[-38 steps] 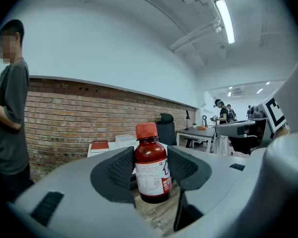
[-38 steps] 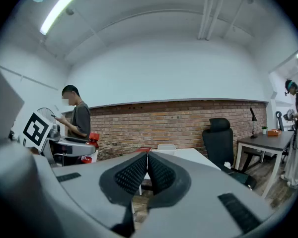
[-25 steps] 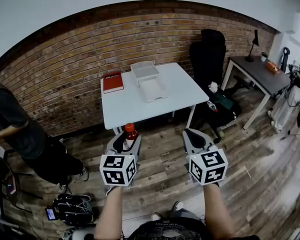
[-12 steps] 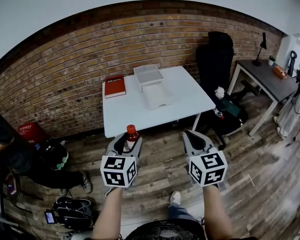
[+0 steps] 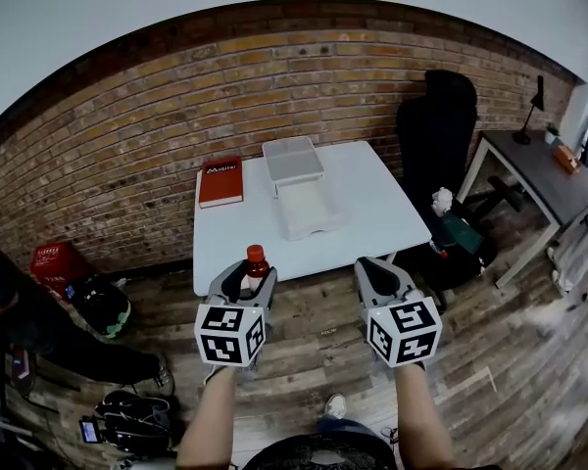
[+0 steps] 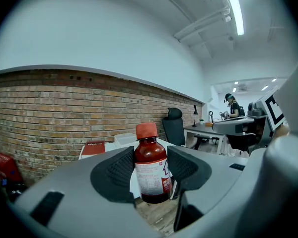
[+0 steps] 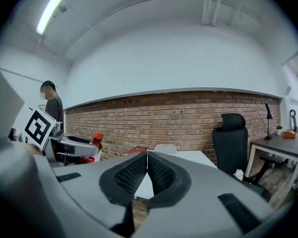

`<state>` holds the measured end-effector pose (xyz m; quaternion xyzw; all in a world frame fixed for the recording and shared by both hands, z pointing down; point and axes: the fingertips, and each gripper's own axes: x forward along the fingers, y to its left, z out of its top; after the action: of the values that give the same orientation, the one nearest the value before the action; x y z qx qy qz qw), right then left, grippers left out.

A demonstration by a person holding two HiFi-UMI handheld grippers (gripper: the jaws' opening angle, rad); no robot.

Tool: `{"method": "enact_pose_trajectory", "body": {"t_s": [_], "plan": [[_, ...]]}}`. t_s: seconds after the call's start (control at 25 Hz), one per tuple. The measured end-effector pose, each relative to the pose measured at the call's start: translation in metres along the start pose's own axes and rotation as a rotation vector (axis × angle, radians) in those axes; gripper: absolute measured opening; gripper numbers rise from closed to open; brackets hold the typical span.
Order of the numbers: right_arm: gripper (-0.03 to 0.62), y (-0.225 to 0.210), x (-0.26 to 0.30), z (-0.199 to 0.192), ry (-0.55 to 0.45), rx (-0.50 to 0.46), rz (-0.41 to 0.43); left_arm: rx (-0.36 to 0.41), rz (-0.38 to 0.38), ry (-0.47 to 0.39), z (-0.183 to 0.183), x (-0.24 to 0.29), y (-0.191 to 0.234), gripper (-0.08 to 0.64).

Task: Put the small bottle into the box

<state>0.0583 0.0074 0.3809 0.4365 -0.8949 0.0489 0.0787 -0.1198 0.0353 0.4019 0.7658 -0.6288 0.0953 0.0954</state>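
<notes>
Left gripper [image 5: 247,280]: jaws clenched on the small dark-red glass-look bottle with an orange-red cap and white label [image 6: 151,170]. The pads grip the body at label height and the bottle stands upright, its cap above the jaws.

Right gripper [image 7: 147,156]: jaws pressed together, nothing between them.

Step in hand, by my reading: the carry. You hold the bottle over the brown plank floor [image 5: 304,321], just short of the near edge of the white square table [image 5: 372,213].

The clear plastic lidded box [image 5: 293,158] sits toward the table's far edge. A pale shallow tray [image 5: 309,209] lies just in front of it (box lid or second container, I cannot tell), and a flat red book [image 5: 220,181] lies to its left.

Next move calls for reaching over the table, settling which container takes the bottle, lowering it upright and loosening the jaws only once it rests. Your right gripper is free if a lid needs lifting.

View notes:
- The head view alone gives the table layout, but the bottle is mostly hidden in the jaws there.
- The left gripper view alone shows the grip height.
- The right gripper view alone confirms that gripper is empty.
</notes>
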Motion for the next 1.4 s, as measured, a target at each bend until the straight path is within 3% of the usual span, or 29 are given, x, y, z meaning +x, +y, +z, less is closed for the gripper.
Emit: {"method": "enact_pose_trajectory", "body": {"t_s": [0.72, 1.12, 1.4], "plan": [[0.02, -0.076, 0.077, 0.004, 0.015, 0.006, 0.092, -0.013, 0.081, 0.035, 0.017, 0.097, 0.003, 0.222], [0.02, -0.091, 0.103, 0.005, 0.016, 0.008, 0.091, -0.013, 0.079, 0.042, 0.02, 0.125, 0.014, 0.222], [0.02, -0.099, 0.151, 0.006, 0.027, 0.003, 0.063, -0.015, 0.044, 0.047, 0.022, 0.17, 0.045, 0.222]]}}
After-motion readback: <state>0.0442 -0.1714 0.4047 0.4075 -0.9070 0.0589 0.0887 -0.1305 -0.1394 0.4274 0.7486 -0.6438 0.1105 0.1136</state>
